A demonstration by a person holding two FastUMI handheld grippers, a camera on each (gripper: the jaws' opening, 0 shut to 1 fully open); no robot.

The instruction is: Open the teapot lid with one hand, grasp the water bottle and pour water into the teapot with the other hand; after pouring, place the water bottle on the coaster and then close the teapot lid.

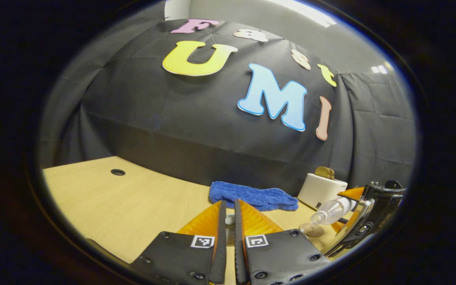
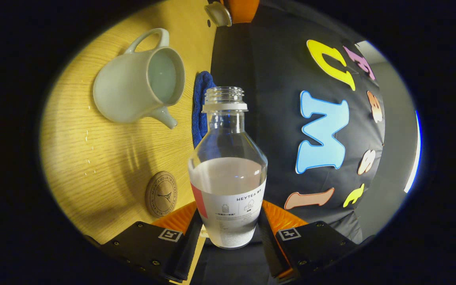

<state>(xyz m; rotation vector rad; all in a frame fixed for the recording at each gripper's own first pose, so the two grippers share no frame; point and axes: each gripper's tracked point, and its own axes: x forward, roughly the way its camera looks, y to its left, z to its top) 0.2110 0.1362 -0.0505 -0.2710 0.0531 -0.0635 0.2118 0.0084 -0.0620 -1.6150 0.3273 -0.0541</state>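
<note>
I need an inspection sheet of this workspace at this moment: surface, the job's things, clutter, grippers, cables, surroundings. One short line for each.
Surface: wooden table, with a few water drops and a round hole.
Job's things: teapot open, water inside; teapot lid lifted off; water bottle uncapped, partly full; coaster bare.
Clutter: blue cloth; white toaster with bread in it.
Grippers: left gripper closed on the teapot lid, it seems; right gripper clamps the water bottle.
Cables: nothing seen.
Surroundings: black cloth wall.
</note>
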